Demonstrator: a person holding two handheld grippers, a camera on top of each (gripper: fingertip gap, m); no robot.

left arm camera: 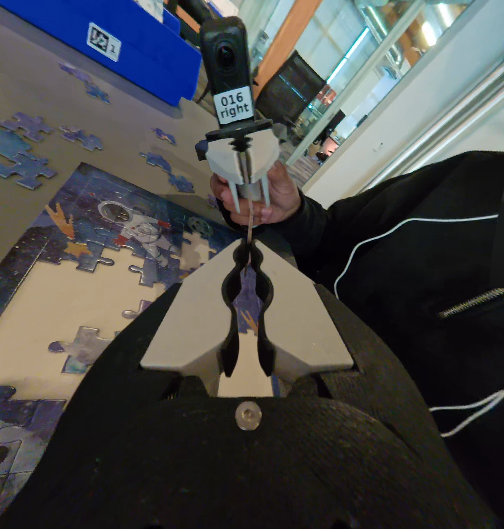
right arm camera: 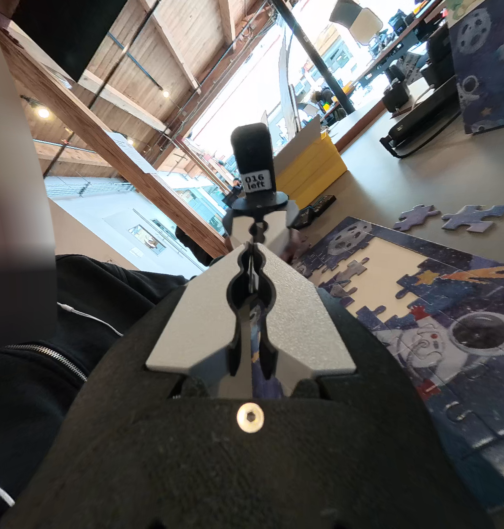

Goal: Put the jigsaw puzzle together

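My two grippers face each other in the air beside the puzzle tray [left arm camera: 59,286], which also shows in the right wrist view [right arm camera: 388,272]. A thin puzzle piece [left arm camera: 249,226], seen edge-on, spans from one to the other. My left gripper [left arm camera: 246,246] is shut on its near end. My right gripper [right arm camera: 250,247] is shut on the same piece [right arm camera: 250,274]. The right gripper [left arm camera: 246,197] shows in the left wrist view, held by a hand [left arm camera: 282,197]. The left gripper [right arm camera: 258,229] shows in the right wrist view. The tray holds a partly joined astronaut picture [left arm camera: 142,226].
Loose blue pieces [left arm camera: 19,163] lie on the table beyond the tray, more at the right [right arm camera: 471,217]. A blue bin [left arm camera: 130,43] stands at the back. A yellow box [right arm camera: 311,169] and the puzzle's box [right arm camera: 485,65] stand farther off. A person's black jacket [left arm camera: 402,257] is close.
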